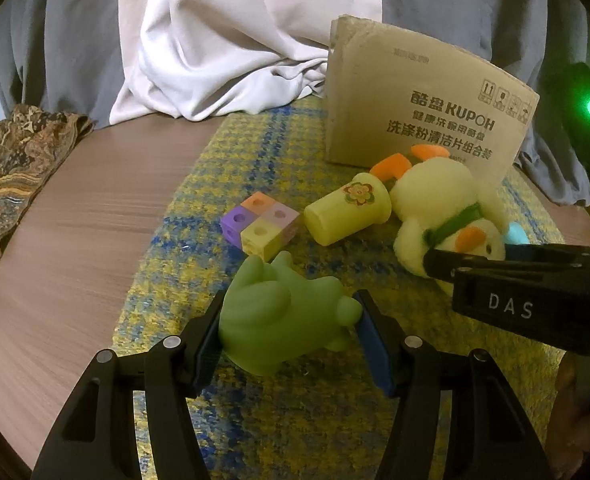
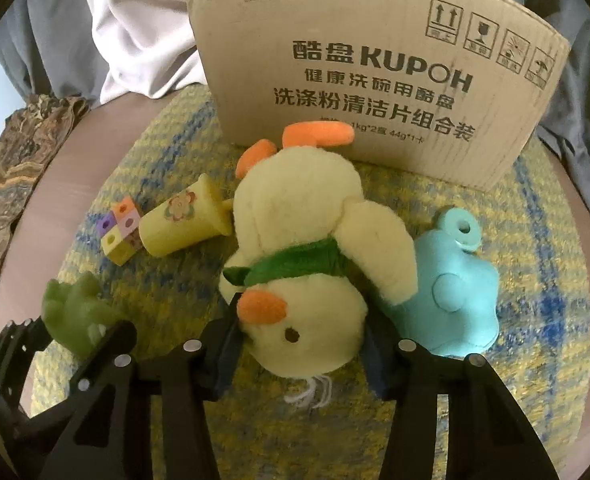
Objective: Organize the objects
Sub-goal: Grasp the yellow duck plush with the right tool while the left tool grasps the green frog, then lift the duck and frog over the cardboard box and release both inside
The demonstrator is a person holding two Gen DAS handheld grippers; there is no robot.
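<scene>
left gripper [image 1: 291, 336] clamps green rubber toy [image 1: 283, 320]; right gripper [image 2: 299, 344] grips plush duck [image 2: 307, 264] by head, on yellow-blue mat [image 1: 295, 420] w/ cardboard box [image 2: 375, 80] behind.

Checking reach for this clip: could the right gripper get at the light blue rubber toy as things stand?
Probably not directly: the right gripper is closed on the yellow plush duck's head, and the light blue rubber toy lies beside that duck, touching it. It would need to release first.

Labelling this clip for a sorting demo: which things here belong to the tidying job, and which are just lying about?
Job: green rubber toy, plush duck, blue toy, yellow cup, block cube, cardboard box.
Lying about: white cloth, patterned cloth, woven mat.
</scene>
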